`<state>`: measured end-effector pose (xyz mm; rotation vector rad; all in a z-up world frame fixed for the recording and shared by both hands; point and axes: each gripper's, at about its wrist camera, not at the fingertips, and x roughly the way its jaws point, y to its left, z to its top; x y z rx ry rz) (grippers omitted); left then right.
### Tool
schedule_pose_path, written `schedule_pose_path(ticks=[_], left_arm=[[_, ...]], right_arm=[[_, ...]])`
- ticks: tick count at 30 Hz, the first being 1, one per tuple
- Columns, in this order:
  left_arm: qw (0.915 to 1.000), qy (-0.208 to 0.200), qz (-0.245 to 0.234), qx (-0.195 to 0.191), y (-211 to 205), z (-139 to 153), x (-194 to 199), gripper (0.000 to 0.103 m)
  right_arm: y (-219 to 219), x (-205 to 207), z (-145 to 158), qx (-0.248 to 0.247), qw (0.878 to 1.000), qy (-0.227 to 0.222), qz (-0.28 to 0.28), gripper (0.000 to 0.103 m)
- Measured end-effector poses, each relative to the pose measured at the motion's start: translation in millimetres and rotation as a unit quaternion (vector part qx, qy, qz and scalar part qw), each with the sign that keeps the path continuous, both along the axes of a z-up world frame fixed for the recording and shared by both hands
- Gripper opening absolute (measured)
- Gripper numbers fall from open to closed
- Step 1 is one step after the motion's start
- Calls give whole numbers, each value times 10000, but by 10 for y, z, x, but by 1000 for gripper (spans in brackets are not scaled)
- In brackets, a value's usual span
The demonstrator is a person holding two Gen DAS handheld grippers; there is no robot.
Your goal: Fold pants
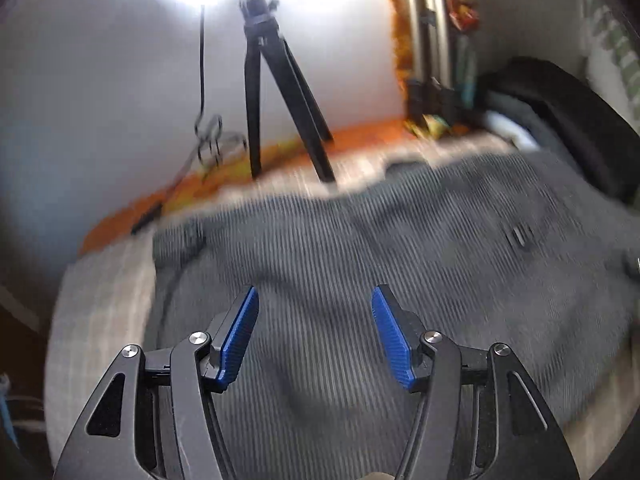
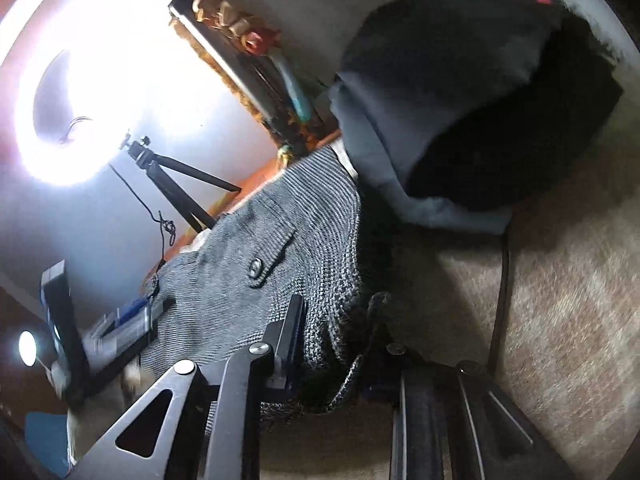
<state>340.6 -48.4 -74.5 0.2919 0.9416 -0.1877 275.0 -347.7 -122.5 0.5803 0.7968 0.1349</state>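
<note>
The grey ribbed pants (image 1: 360,256) lie spread on a pale checked bed cover (image 1: 100,312). My left gripper (image 1: 315,300) hangs just above the middle of the cloth, blue pads wide apart and empty. In the right wrist view the pants (image 2: 304,224) show a pocket flap with a metal button (image 2: 255,267). My right gripper (image 2: 336,340) is shut on a bunched edge of the pants, which folds over between its fingers and hides the right finger's pad.
A black tripod (image 1: 276,80) and a dangling cable (image 1: 204,80) stand by the white wall behind the bed. A dark bag or cushion (image 2: 480,100) lies past the pants on the right. An orange strip (image 1: 240,168) edges the bed's far side.
</note>
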Motion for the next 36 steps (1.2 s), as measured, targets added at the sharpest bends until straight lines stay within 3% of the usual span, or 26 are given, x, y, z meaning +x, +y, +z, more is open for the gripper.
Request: schedule_pose_path(ticks=[3, 5, 10, 16, 20, 26, 30, 36], left_arm=[[9995, 219, -186, 123, -36, -172, -254, 59], [9992, 64, -242, 302, -111, -221, -367, 59], [9999, 95, -93, 66, -43, -145, -386, 59], [9970, -180, 353, -664, 633, 244, -687, 59], [9910, -477, 939, -830, 1280, 477, -911, 59], [9760, -633, 1790, -1071, 2092, 600, -1106, 59], [9689, -655, 2100, -1132, 2398, 598, -1189, 59], [9640, -731, 2279, -1154, 2599, 641, -1271, 59]], right_arm=[[69, -21, 147, -183, 9997, -149, 62, 21], [124, -23, 233, -298, 9993, -227, 89, 20], [273, 13, 445, -610, 9974, -352, 129, 20], [607, -2, 740, -1261, 9893, -587, 437, 20], [1002, -20, 945, -1883, 9749, -838, 843, 20], [1820, -30, 1109, -2780, 9397, -1121, 1644, 20], [2514, -39, 1030, -3487, 9003, -1218, 2304, 20], [3389, -86, 558, -4071, 8424, -1065, 3366, 18]])
